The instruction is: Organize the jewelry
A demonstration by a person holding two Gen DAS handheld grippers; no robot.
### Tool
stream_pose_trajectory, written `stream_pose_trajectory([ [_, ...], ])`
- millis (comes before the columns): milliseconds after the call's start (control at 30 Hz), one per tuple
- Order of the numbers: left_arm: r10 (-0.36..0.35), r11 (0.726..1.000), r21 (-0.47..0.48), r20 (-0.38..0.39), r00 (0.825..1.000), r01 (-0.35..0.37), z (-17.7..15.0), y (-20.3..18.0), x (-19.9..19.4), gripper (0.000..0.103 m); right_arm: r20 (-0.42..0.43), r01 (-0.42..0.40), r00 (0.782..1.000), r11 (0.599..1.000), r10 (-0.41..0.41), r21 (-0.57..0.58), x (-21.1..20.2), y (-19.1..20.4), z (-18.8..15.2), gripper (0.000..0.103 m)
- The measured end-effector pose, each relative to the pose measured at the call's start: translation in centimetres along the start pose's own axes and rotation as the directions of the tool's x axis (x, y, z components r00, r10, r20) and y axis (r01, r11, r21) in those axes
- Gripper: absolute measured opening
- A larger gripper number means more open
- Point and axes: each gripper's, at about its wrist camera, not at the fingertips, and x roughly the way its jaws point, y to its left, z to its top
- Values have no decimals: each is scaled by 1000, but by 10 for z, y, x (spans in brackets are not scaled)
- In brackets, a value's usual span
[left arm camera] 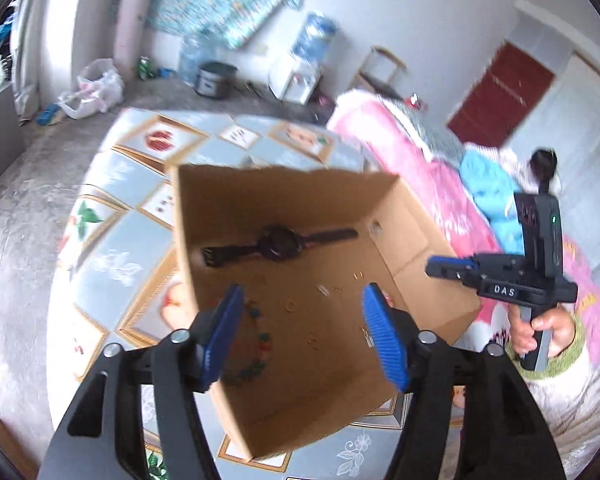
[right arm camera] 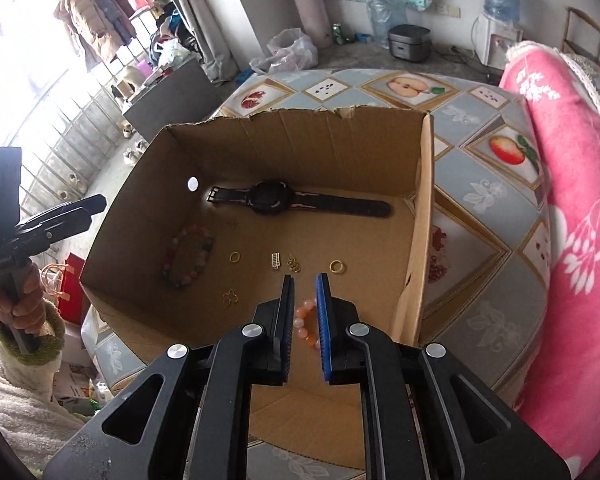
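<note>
Right wrist view: right gripper (right arm camera: 305, 280) low over the box (right arm camera: 420, 216), jaws nearly together, an orange bracelet (right arm camera: 305, 326) sitting in the narrow gap; whether the pads press it, I cannot tell. Just past the tips lie a gold ring (right arm camera: 337, 267), a small chain (right arm camera: 293, 264), a silver charm (right arm camera: 275, 260) and another ring (right arm camera: 235, 257). Left of those, a multicolored bracelet (right arm camera: 188, 256). Against the far wall, a black watch (right arm camera: 268, 198) lies flat. Left gripper (left arm camera: 300, 308), seen from its own camera, hangs above the box, jaws wide apart, nothing between them.
</note>
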Motion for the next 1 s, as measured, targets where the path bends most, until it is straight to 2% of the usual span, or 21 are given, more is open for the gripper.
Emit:
stream_pose_trajectory([
  [133,39,998,-50,67,997,-36,-7,14,-17,70,60,43,997,998,-46,42,-19,-7,-5,15],
  [233,71,993,-95,72,995,-64,-15,21,-19,73,110,61,991,993,-72,106,-31,-17,-11,29],
  [333,115,989,-106,70,991,-107,-25,21,-20,74,191,65,976,981,-100,184,-52,-21,-24,43],
  [400,155,985,-95,93,983,-147,-32,15,-26,77,243,56,965,979,-104,197,-65,-16,-33,57],
  [467,194,979,-80,128,973,-185,-39,8,-33,86,294,80,946,977,-137,198,-77,-4,-43,66],
  [567,261,965,-55,189,947,-255,-49,-5,-49,97,348,118,921,977,-175,180,-90,19,-56,78],
  [700,345,938,-60,256,903,-341,-57,-23,-66,97,374,158,902,970,-217,184,-97,44,-70,87],
  [800,437,899,-99,276,856,-427,-63,-34,-75,97,398,205,878,959,-268,194,-103,57,-78,95],
  [900,513,858,-115,267,816,-501,-68,-42,-76,98,388,264,867,949,-311,172,-102,69,-82,95],
  [1000,557,830,-121,243,794,-545,-74,-50,-72,98,344,342,862,928,-372,147,-93,78,-85,95],
])
